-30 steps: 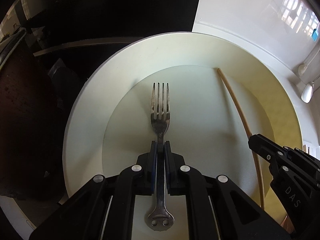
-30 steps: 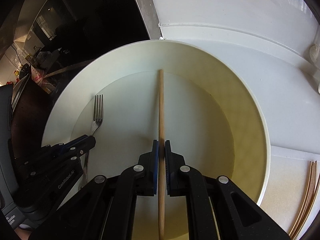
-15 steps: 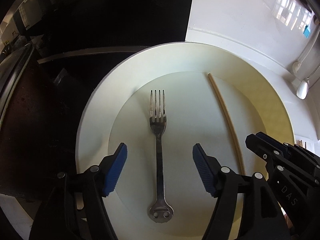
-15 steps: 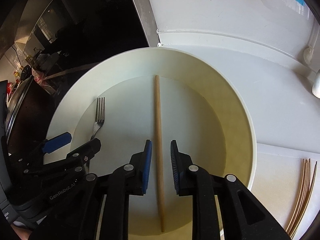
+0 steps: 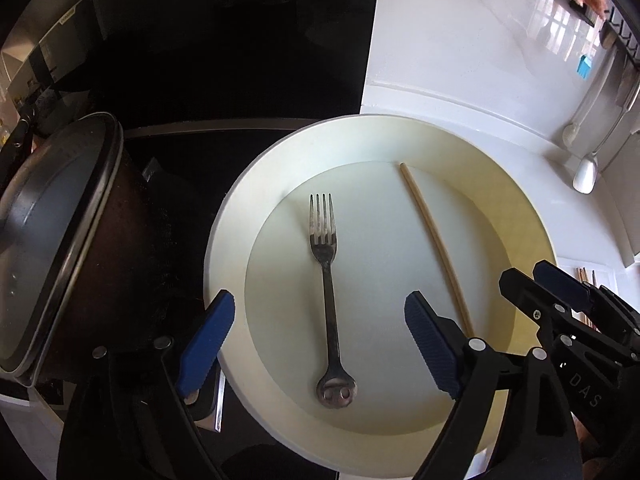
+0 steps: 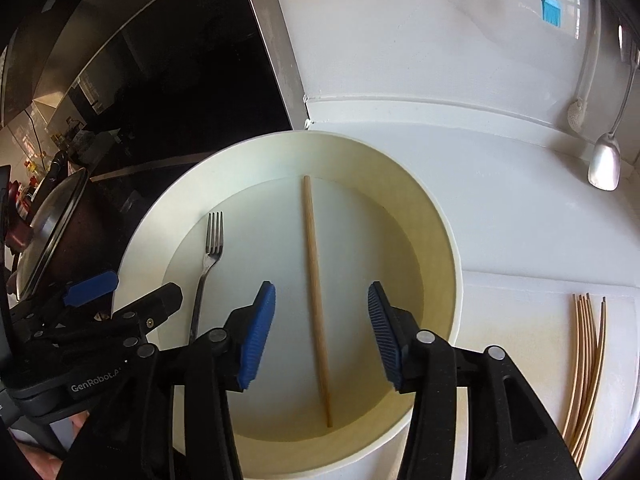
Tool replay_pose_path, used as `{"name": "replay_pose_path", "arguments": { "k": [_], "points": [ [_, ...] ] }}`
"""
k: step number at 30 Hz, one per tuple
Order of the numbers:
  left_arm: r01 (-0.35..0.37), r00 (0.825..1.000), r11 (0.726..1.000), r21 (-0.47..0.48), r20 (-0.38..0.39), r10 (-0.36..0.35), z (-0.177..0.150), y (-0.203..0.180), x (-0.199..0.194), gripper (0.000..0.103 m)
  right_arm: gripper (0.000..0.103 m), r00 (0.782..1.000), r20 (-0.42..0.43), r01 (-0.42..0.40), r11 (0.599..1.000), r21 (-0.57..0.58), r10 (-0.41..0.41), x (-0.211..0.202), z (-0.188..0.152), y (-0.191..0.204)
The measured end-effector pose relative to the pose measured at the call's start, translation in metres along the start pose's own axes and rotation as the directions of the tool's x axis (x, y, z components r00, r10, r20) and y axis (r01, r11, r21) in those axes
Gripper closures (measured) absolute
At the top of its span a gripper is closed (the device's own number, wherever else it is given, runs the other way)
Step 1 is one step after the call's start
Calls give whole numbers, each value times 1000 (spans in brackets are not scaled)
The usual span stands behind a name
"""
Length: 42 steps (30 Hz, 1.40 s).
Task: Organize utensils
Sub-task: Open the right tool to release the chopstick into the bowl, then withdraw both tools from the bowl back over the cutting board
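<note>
A metal fork (image 5: pixel 330 292) (image 6: pixel 206 268) and a wooden chopstick (image 5: pixel 436 244) (image 6: pixel 316 300) lie side by side on the flat of a wide cream plate (image 5: pixel 280 168) (image 6: pixel 436 232). My left gripper (image 5: pixel 320 340) hangs above the fork's handle, its jaws still opening, blue pads well clear of the metal on both sides. My right gripper (image 6: pixel 320 332) hovers over the chopstick's near half, jaws also opening, neither pad touching the stick. Each gripper shows at the edge of the other's view.
A dark pot with a glass lid (image 5: pixel 52 240) (image 6: pixel 52 236) stands on the black hob left of the plate. Several more chopsticks (image 6: pixel 584 364) lie on the white counter to the right. A spoon (image 6: pixel 604 164) and a blue brush (image 6: pixel 551 7) hang at the wall.
Both grippers were shut, the left on the fork and the right on the chopstick. Both have let go, spread their jaws and pulled up and back; fork and chopstick stay on the plate.
</note>
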<state>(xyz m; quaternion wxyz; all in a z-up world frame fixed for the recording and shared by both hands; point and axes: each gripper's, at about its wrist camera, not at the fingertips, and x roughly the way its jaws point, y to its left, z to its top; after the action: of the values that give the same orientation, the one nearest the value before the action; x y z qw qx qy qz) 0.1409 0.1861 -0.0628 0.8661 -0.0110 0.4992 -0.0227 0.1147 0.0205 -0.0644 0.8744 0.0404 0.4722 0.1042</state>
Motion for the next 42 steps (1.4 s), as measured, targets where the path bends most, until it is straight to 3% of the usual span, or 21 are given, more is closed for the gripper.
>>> {"name": "replay_pose_path", "arguments": {
  "k": [7, 12, 20, 25, 34, 42],
  "points": [
    [13, 998, 997, 70, 66, -17, -11, -10, -27, 12, 47, 996, 64, 62, 996, 68, -66, -42, -25, -17],
    [108, 990, 989, 97, 77, -116, -20, -30, -43, 9, 41, 993, 50, 96, 981, 166, -106, -73, -56, -47],
    [234, 962, 955, 179, 98, -254, -37, -100, -61, 7, 37, 965, 36, 241, 931, 275, -261, -128, -111, -121],
    [260, 958, 944, 203, 69, -279, -62, -150, -67, 6, 37, 955, 28, 270, 907, 324, -294, -155, -141, -177],
    [194, 979, 976, 94, 42, -199, -119, -233, -79, 6, 37, 972, 46, 216, 951, 221, -232, -181, -180, -261],
    [102, 993, 988, 117, 44, -108, -145, -272, -85, 6, 37, 987, 39, 145, 970, 195, -156, -170, -182, -297]
  ]
}}
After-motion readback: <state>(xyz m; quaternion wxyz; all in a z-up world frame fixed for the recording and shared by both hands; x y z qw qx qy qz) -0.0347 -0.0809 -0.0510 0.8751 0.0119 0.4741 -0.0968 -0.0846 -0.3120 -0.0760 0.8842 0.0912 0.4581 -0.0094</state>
